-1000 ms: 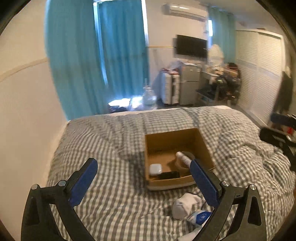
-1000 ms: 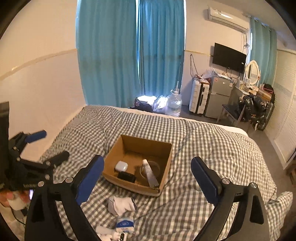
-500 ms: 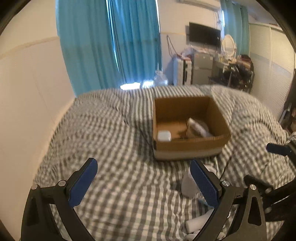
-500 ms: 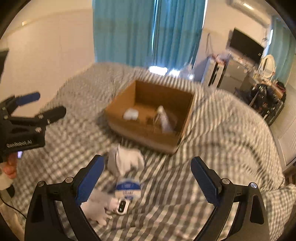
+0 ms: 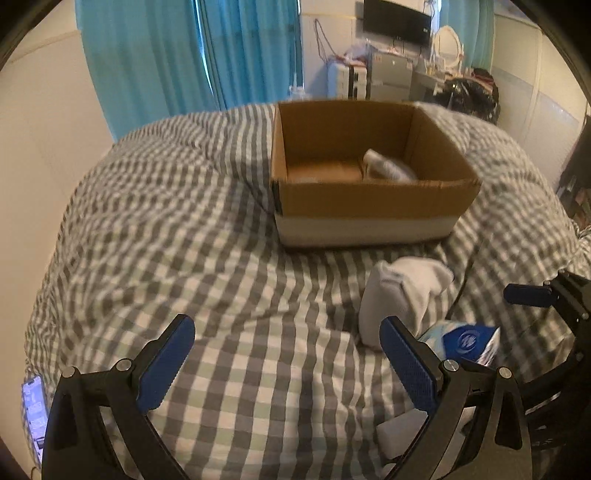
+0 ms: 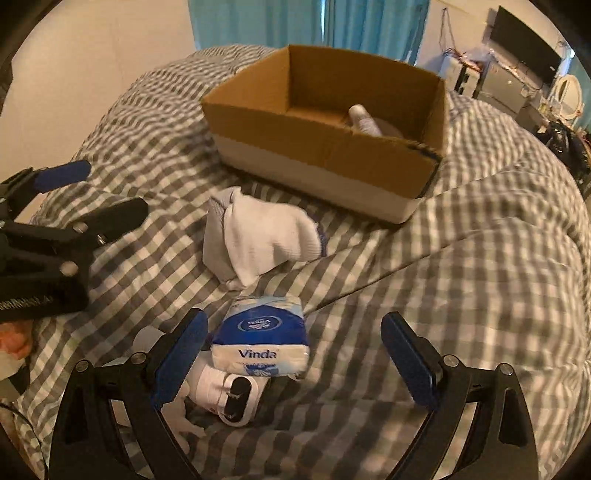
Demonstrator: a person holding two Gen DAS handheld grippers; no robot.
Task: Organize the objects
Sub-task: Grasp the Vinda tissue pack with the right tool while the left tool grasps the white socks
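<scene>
An open cardboard box (image 5: 369,206) (image 6: 325,162) sits on the checked bed cover, with a white tube-like item (image 5: 384,168) (image 6: 364,120) inside. In front of it lie white socks (image 6: 258,236) (image 5: 402,291), a blue Vinda tissue pack (image 6: 260,338) (image 5: 465,341) and a small white device with a black oval (image 6: 231,397). My right gripper (image 6: 295,363) is open, low over the tissue pack. My left gripper (image 5: 286,363) is open and empty over bare cover, left of the socks. Each gripper shows in the other's view: the left (image 6: 70,214), the right (image 5: 546,299).
A lit phone (image 5: 33,417) lies at the bed's left edge. A white wall runs along the left. Blue curtains (image 5: 192,55), a suitcase, a small fridge and a wall TV (image 5: 395,18) stand beyond the bed's far end.
Both grippers have dropped and moved forward toward the bed. The box and the loose items look much larger and nearer. The right gripper now frames the tissue pack.
</scene>
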